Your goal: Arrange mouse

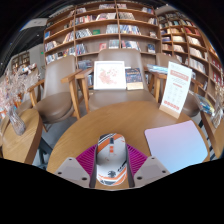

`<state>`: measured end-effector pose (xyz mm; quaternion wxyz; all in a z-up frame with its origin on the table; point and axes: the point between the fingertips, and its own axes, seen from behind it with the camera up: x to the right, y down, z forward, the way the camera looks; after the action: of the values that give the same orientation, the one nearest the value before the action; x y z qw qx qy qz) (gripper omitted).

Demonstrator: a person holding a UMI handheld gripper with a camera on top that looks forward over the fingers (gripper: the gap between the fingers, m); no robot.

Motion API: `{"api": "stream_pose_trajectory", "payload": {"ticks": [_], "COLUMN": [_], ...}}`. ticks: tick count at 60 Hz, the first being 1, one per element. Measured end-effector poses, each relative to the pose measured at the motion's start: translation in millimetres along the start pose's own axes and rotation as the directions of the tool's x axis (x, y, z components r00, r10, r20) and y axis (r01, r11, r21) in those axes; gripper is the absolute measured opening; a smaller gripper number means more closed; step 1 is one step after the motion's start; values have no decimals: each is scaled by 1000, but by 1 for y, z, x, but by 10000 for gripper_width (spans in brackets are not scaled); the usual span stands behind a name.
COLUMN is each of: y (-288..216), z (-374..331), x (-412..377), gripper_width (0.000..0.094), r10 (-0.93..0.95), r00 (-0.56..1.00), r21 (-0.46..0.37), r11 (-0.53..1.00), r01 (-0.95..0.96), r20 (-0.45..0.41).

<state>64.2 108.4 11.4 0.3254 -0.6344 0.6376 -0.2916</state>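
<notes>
A white mouse [112, 154] with orange and dark stripes sits between my gripper's [112, 162] two fingers, held above a round wooden table [100, 125]. The magenta pads [88, 158] press against both of its sides. A pale grey mouse mat [176, 143] lies on the table ahead and to the right of the fingers. The mouse's underside is hidden.
A wooden chair [108, 85] stands at the table's far side with a book display on it. A leaflet stand [176, 88] is at the right. Bookshelves [100, 30] fill the back wall. Another round table [18, 135] is at the left.
</notes>
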Motion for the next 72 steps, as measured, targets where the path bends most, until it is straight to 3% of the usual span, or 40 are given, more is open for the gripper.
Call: {"api": "stream_pose_trajectory", "payload": {"ticks": [10,20,34,44,47,54,59,65,72], "y": [-41,-63,-21,15,15,17,13,5,3], "z": [-26,-37,-20,-5,-4,-3,-11,-37,-91], "x": [44,137,235,254,254,254,261,265,250], "gripper_width": [426,412,411,413,415,523,849,847,849], "r10": [-1,-27,-1,39,57,64,89,119,133], "r00": [1000,994,989,990,990,991,984,975,977], "r21": [38,58,-12,-62,-42,-31,-19,12,46], "r11": [999,998,1000,997,997,997,995,993,991], "r01": [1,33,0,-47,-63,-69,-93,-119,-127], "r20": [-7,-101,-146,-134,-129,-119,-152,-187,-165]}}
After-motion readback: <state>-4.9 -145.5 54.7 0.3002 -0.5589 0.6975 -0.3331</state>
